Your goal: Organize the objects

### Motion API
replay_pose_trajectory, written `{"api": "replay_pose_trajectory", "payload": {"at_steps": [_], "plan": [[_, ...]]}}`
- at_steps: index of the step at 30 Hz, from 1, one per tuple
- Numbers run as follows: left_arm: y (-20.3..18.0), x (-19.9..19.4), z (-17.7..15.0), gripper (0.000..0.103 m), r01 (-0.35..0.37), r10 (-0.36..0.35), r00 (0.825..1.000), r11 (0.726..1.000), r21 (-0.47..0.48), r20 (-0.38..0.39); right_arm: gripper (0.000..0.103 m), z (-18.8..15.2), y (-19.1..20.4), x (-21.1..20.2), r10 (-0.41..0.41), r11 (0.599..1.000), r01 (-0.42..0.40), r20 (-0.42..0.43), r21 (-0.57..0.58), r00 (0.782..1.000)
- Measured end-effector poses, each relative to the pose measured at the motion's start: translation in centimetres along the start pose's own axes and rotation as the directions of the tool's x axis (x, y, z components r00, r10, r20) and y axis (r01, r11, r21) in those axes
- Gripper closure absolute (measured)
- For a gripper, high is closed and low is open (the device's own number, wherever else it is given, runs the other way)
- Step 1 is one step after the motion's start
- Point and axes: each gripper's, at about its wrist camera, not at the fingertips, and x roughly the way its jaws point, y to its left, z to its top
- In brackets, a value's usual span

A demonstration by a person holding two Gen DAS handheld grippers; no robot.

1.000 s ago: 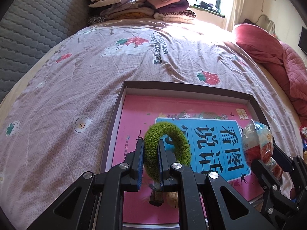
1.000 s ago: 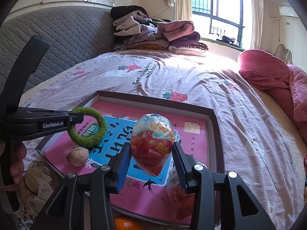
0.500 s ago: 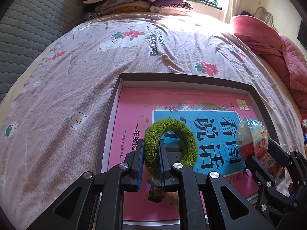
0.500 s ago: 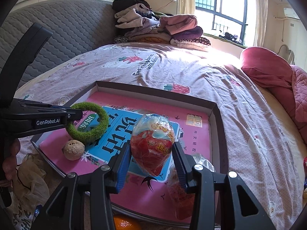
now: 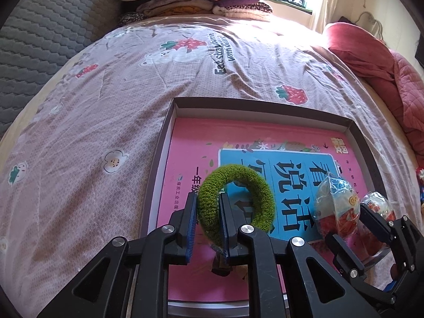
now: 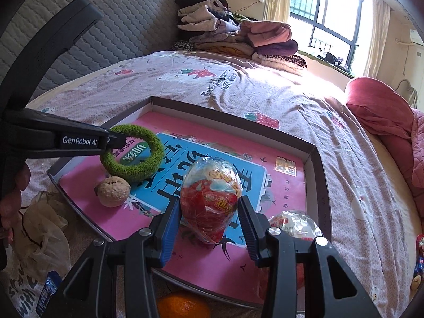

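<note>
Bedspread, pinkish with strawberry prints, stretches beyond both my claws; ahead of and below them sits the shallow dark-walled cardboard box, lined by a pink-and-blue picture book. My left claw has the fuzzy green ring-shaped hair tie between its pads, jaws narrow and just easing apart, the ring hanging over the book. My right claw clamps a crinkly red-and-blue wrapped snack packet, held just above the book's near edge. I judge this the placing step: both items are over the box, and next I need to lower each and let go, the tie first.

Only the right view shows the tan wrinkled walnut lying on the book under my left claw, the orange fruit outside the box's near wall, and the crumpled plastic bag to the left. Both views show a second wrapped packet just right of my right claw.
</note>
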Motion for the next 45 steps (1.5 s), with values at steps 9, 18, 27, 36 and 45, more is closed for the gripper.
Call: {"api": "replay_pose_trajectory", "payload": {"at_steps": [9,18,27,36,45], "plan": [[0.0,-0.9,0.0,0.083,0.004,-0.004,1.0,1.0,-0.004,0.015,0.058,0.1,-0.7,0.1,0.016,0.999,-0.016,-0.01,0.045,1.0],[0.0,-3.4,-0.6,0.081,0.028,-0.027,0.998,1.0,-0.014,0.055,0.058,0.2,-1.1,0.0,0.033,0.996,-0.031,-0.023,0.081,0.999],[-0.2,-6.0,-2.1,0.081,0.044,-0.043,0.996,0.999,-0.013,0.083,0.058,0.7,-1.9,-0.9,0.028,0.993,-0.028,0.0,0.116,1.0],[0.0,-8.1,-3.3,0.064,0.022,-0.021,0.995,1.0,-0.012,0.102,0.056,1.2,-2.4,-3.6,0.049,0.988,-0.056,0.057,0.142,0.997],[0.0,-10.5,-4.3,0.056,-0.001,0.004,0.991,1.0,-0.023,0.133,0.051,1.3,-2.9,-6.8,0.067,0.982,-0.085,0.109,0.169,0.992]]}}
